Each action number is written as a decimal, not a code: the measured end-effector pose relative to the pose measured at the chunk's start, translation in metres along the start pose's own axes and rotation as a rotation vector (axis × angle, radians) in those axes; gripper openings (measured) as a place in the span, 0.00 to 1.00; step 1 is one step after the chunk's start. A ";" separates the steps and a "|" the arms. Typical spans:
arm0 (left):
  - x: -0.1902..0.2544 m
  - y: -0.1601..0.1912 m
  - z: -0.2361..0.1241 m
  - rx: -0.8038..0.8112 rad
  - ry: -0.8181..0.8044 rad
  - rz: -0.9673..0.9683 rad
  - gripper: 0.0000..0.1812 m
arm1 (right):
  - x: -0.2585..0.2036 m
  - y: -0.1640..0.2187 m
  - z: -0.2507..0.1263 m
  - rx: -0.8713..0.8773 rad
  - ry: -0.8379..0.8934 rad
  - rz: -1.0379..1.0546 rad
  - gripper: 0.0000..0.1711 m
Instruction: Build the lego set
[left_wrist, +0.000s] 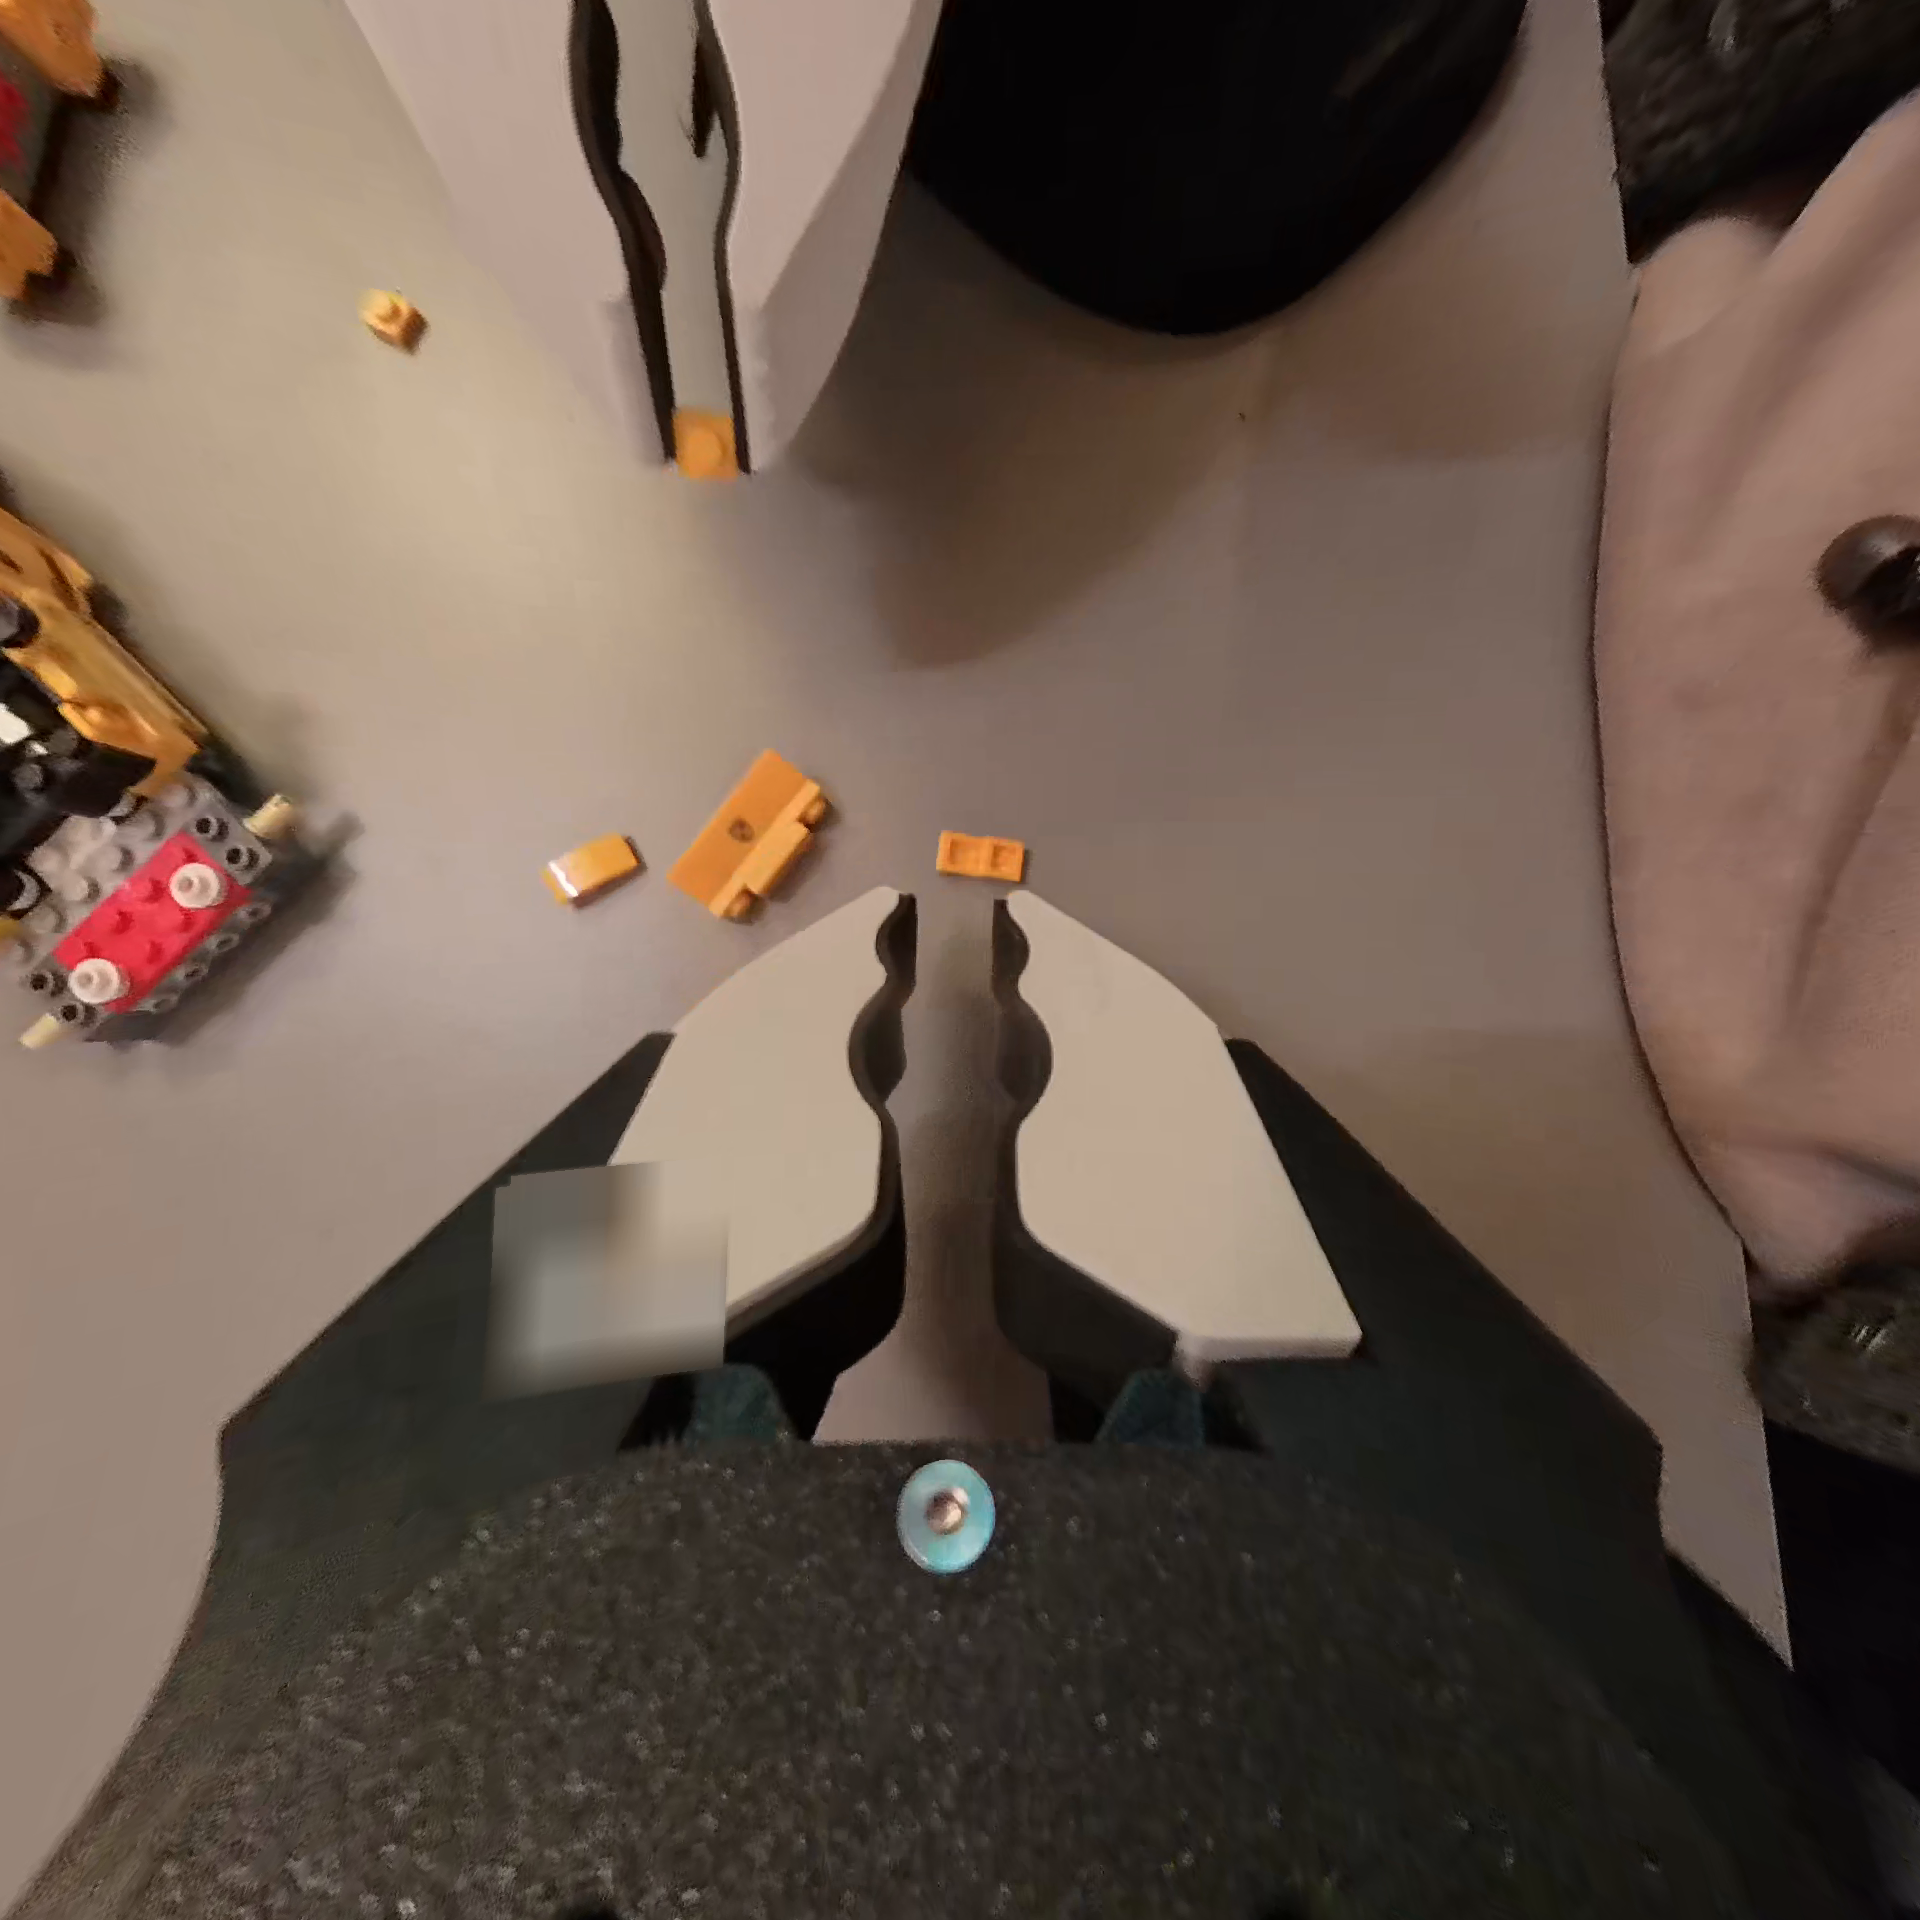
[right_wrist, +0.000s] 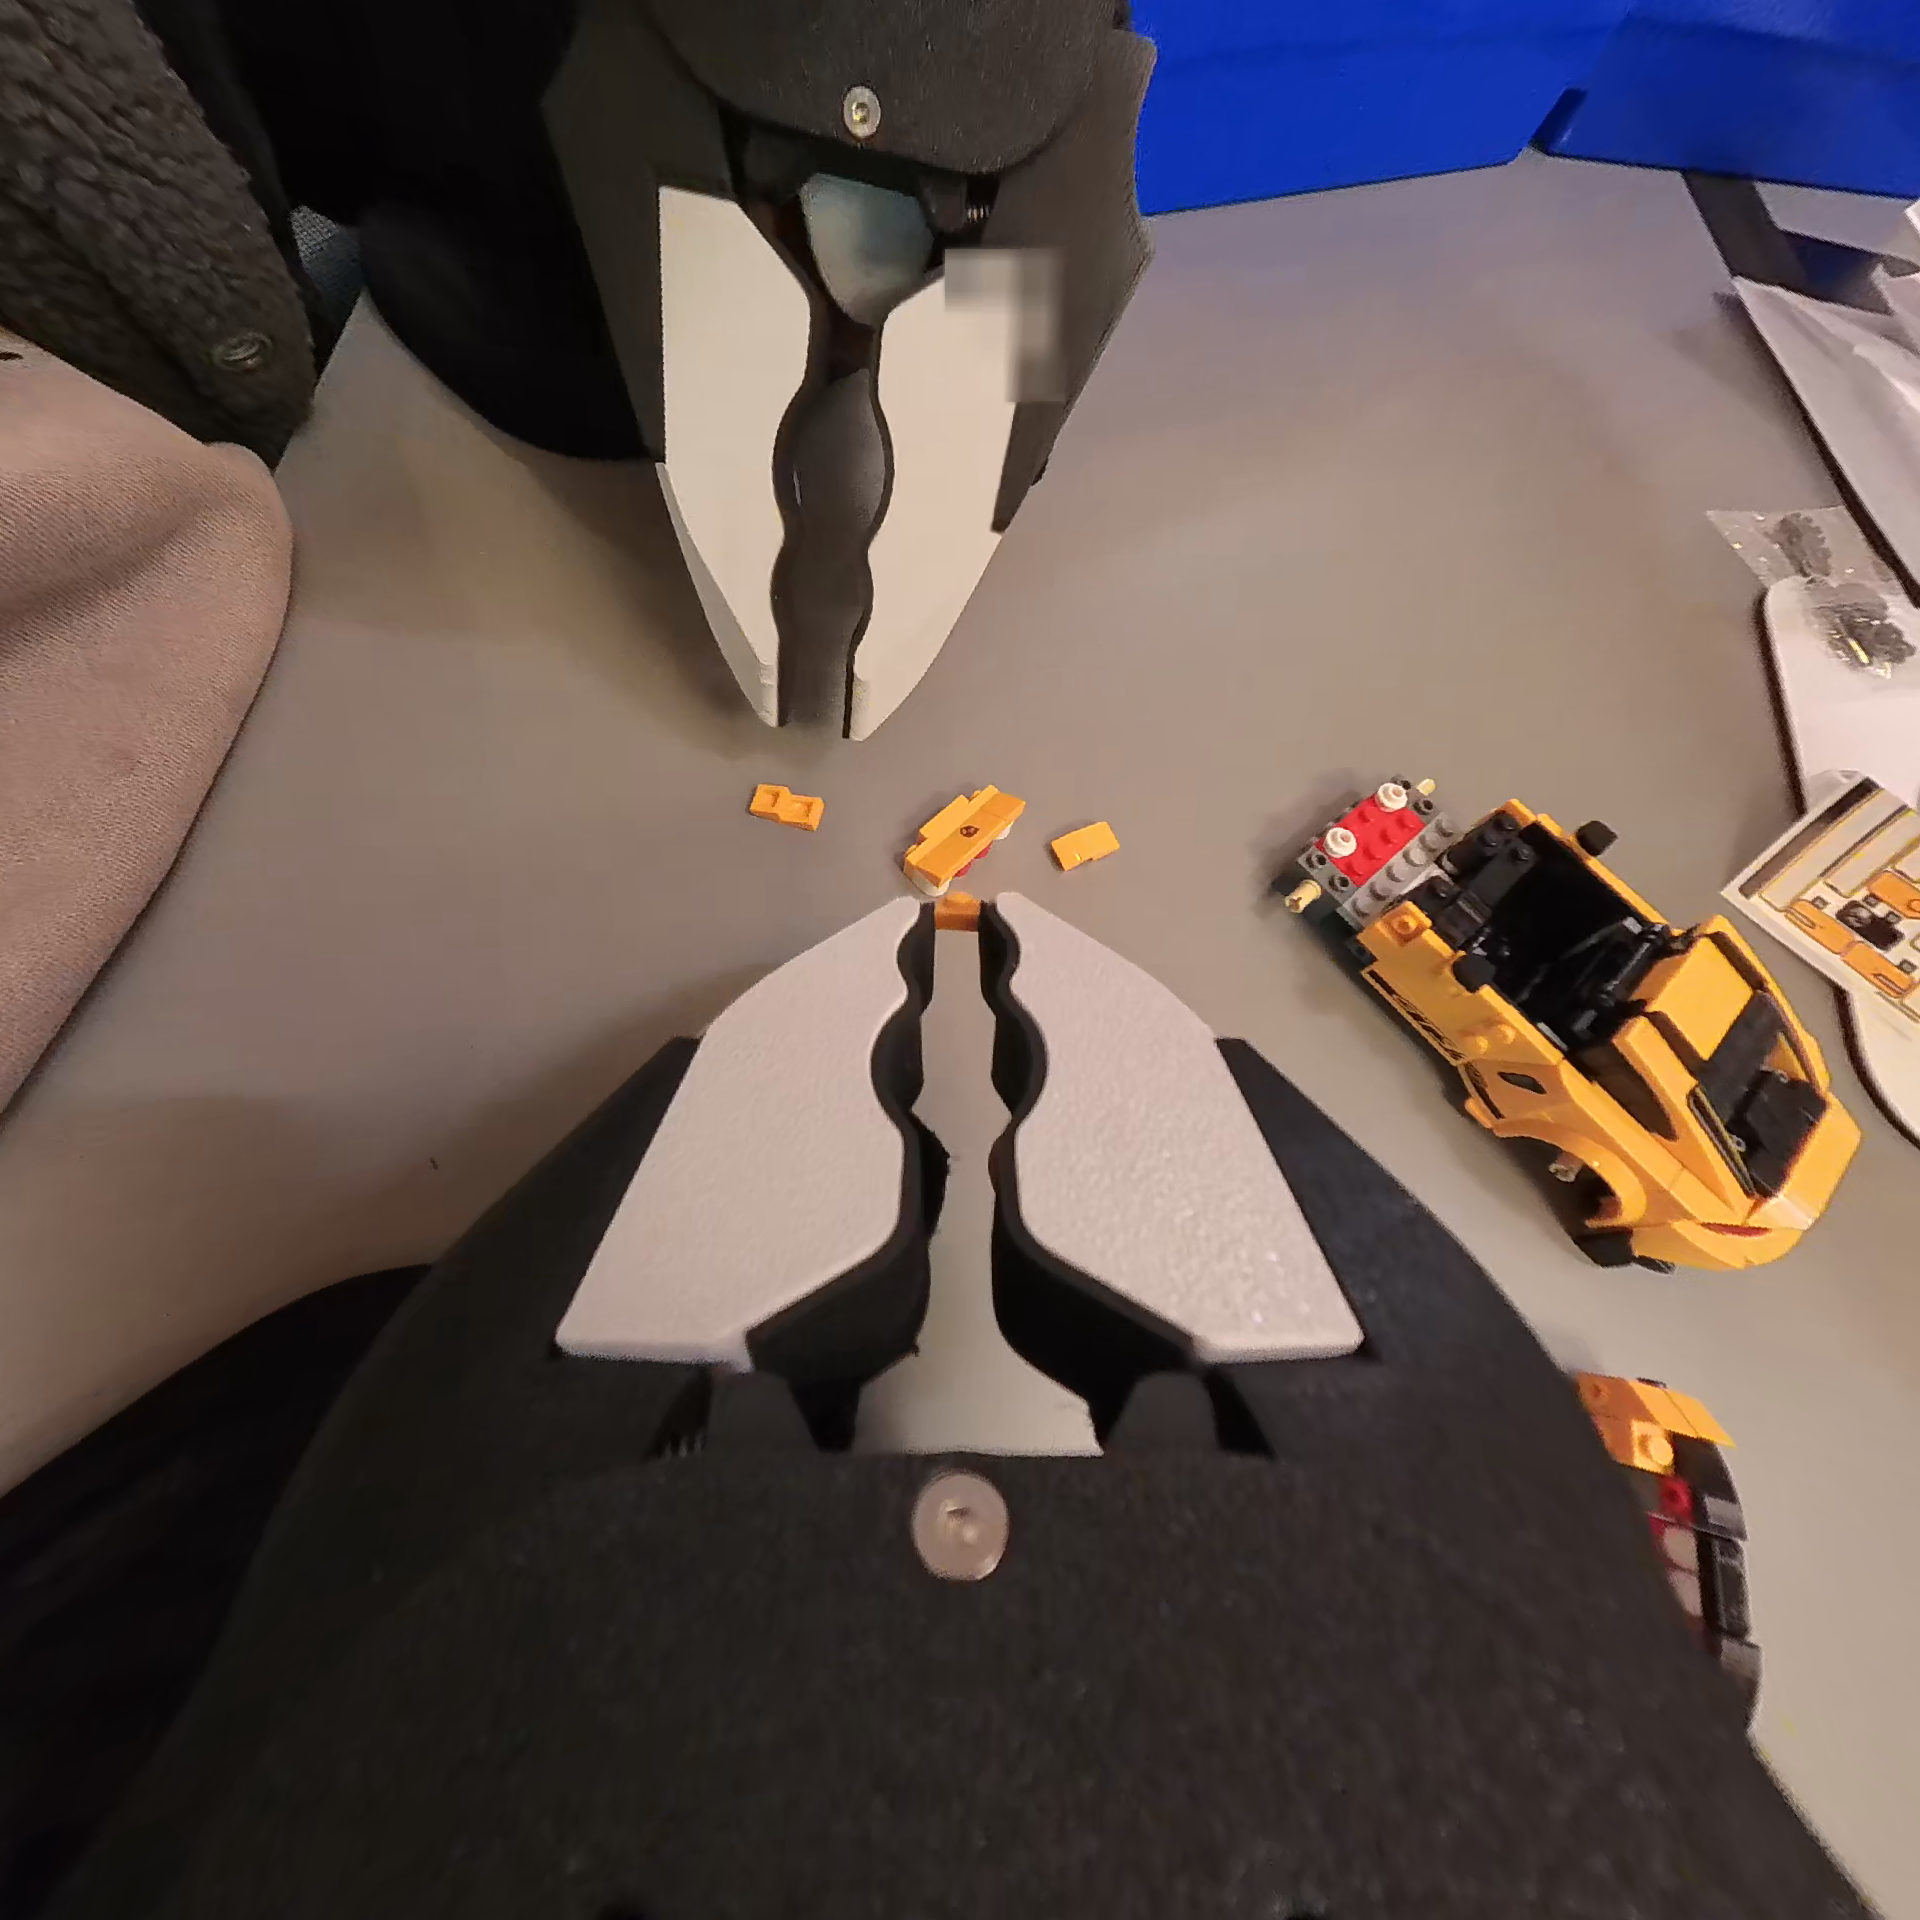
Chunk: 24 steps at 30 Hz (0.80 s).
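Work surface: one grey table (right_wrist: 1351, 582), largest item in both views.

Grippers: two. The right gripper (right_wrist: 956, 914) is clamped on one small orange plate (right_wrist: 957, 910), pinched at the fingertips just above the table; the same plate (left_wrist: 703, 445) shows between its tips in the left wrist view. The left gripper (left_wrist: 954, 902) holds nothing; its jaws stand slightly apart, tips just short of a flat orange two-stud plate (left_wrist: 981, 855).

Model: one partly built yellow and black car (right_wrist: 1579, 1029) lies to the right of the grippers, with a red plate (right_wrist: 1369, 831) and two white pins on its grey rear section. In the left wrist view the car is cut off by the left frame edge.

Sub-assembly: one orange and black block (right_wrist: 1662, 1496), mostly hidden behind the right gripper body.

Loose orange parts between the grippers: three. One hinged panel assembly (left_wrist: 750, 834), one smooth tile (left_wrist: 592, 868), and the two-stud plate. A fourth loose piece, one single-stud plate (left_wrist: 393, 316), lies well apart.

Sticker sheet: one (right_wrist: 1839, 904), cut off at the right edge. Nearby bagged parts are too blurred to count.
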<state>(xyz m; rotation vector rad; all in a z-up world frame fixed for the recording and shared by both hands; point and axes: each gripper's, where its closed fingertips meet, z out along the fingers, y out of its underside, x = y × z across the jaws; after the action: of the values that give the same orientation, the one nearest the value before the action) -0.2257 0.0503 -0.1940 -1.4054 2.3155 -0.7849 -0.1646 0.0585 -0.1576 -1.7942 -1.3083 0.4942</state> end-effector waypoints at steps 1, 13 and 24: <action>0.000 0.001 0.001 -0.004 -0.001 -0.001 0.07 | 0.000 0.000 0.000 -0.001 -0.001 0.000 0.05; 0.007 -0.001 0.020 -0.045 0.027 -0.013 0.09 | -0.002 0.001 0.002 -0.007 -0.010 0.000 0.05; -0.022 -0.058 -0.017 0.531 0.137 -0.295 0.01 | 0.000 -0.001 0.000 -0.001 -0.002 0.003 0.05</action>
<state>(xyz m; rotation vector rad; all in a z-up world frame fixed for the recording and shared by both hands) -0.1829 0.0534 -0.1459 -1.4798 1.7996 -1.4922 -0.1651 0.0586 -0.1571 -1.7973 -1.3079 0.4973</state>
